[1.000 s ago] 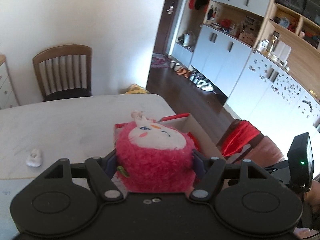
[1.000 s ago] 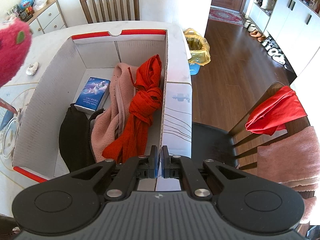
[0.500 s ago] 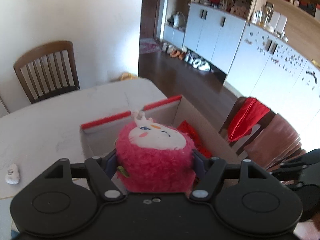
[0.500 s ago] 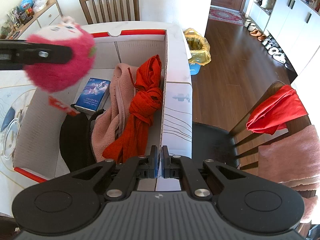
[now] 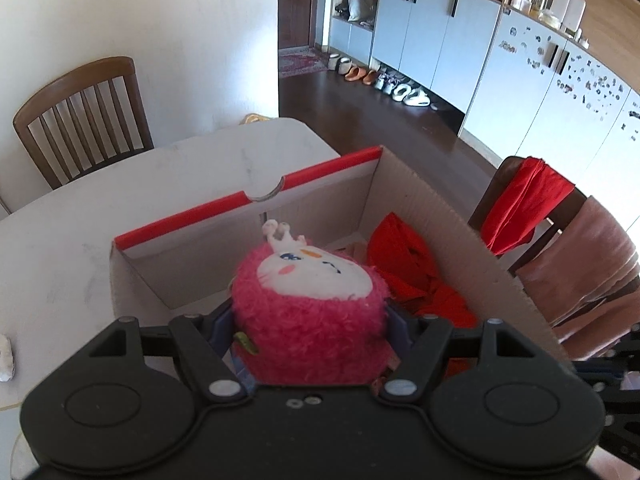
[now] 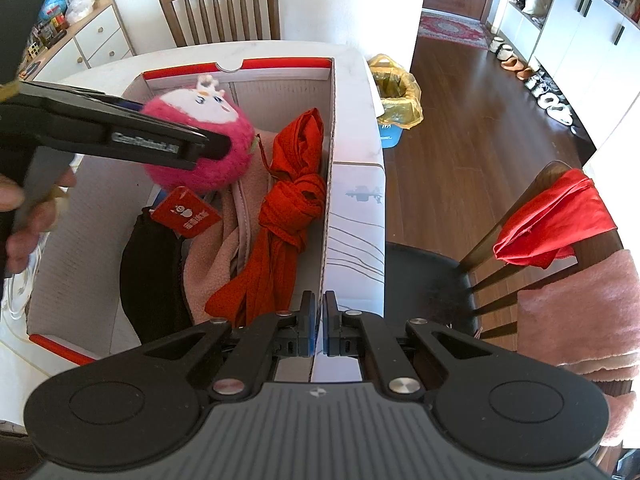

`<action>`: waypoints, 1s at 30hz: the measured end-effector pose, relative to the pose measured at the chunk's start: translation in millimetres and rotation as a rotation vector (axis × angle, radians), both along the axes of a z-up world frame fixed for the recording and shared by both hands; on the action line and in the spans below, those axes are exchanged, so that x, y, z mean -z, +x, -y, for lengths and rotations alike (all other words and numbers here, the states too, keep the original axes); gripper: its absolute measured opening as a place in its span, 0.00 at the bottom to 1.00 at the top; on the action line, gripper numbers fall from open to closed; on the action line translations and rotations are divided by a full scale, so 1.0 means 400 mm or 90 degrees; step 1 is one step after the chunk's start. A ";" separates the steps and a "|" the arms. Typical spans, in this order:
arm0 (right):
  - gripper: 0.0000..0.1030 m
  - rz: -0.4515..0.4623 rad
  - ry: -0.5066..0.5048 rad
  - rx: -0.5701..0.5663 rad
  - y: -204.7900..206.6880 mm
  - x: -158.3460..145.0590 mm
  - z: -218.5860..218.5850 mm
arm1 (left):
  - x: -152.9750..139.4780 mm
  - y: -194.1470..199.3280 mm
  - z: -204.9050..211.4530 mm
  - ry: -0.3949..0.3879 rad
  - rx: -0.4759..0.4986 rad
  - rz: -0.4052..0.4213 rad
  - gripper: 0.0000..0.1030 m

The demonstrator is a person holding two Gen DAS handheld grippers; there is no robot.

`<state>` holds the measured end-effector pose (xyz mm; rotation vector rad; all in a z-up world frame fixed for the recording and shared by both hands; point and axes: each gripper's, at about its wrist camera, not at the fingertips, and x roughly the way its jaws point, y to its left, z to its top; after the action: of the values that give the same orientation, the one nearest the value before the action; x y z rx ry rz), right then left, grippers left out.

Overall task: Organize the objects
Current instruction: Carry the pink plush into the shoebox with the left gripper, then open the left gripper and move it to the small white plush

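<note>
A fuzzy pink plush toy (image 5: 312,280) with a white face is clamped between the fingers of my left gripper (image 5: 310,320). It hangs just above the inside of the open cardboard box (image 5: 248,200). In the right wrist view the plush (image 6: 208,120) hovers over the box's far left part, with a red tag (image 6: 188,212) dangling under it. A knotted red cloth (image 6: 292,200), a pink fleece (image 6: 212,260) and a black item (image 6: 148,272) lie in the box. My right gripper (image 6: 319,324) is shut on the top edge of the box's right wall (image 6: 326,240).
The box sits on a white table (image 5: 60,248) with a small white object (image 5: 4,356) on it. A wooden chair (image 6: 220,4) stands behind the table. Another chair (image 6: 520,264) at the right carries red and pink cloths. A yellow-bagged bin (image 6: 396,92) is on the floor.
My left gripper has carried the plush from over the table to above the box and lower toward its inside. The right gripper has stayed put on the box wall.
</note>
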<state>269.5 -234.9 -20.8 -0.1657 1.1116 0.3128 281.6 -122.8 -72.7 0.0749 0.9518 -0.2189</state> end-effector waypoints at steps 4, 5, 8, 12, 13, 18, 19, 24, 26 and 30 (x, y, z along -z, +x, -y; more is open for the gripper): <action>0.03 -0.001 0.003 0.001 0.000 -0.001 0.004 | 0.023 0.010 0.005 0.005 0.004 -0.014 0.71; 0.03 -0.001 0.003 0.002 0.000 -0.001 0.004 | 0.027 0.012 0.005 0.005 0.005 -0.018 0.71; 0.03 -0.002 0.005 0.003 0.000 0.000 0.006 | 0.032 0.014 0.003 0.004 0.007 -0.019 0.74; 0.03 -0.003 0.005 0.003 0.000 -0.001 0.006 | 0.025 0.010 0.001 0.006 0.011 -0.013 0.79; 0.03 -0.003 0.005 0.004 0.000 -0.001 0.007 | 0.023 0.007 -0.002 0.004 0.009 -0.011 0.80; 0.03 -0.003 0.004 0.004 -0.001 0.000 0.007 | 0.011 -0.004 -0.019 -0.009 0.000 -0.008 0.83; 0.03 -0.003 0.004 0.003 -0.001 0.000 0.007 | 0.007 -0.006 -0.022 -0.013 0.001 -0.008 0.84; 0.03 -0.003 0.003 0.003 -0.002 0.000 0.008 | -0.025 -0.034 -0.041 -0.036 0.004 0.002 0.87; 0.03 -0.002 0.003 0.003 -0.002 0.000 0.008 | -0.042 -0.050 -0.049 -0.044 0.004 0.011 0.87; 0.03 -0.001 0.001 0.001 -0.003 -0.001 0.008 | -0.079 -0.084 -0.071 -0.059 -0.001 0.029 0.87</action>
<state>268.1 -238.3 -20.4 -0.1631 1.1137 0.3121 247.9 -94.3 -41.1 -0.0067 0.8948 -0.2583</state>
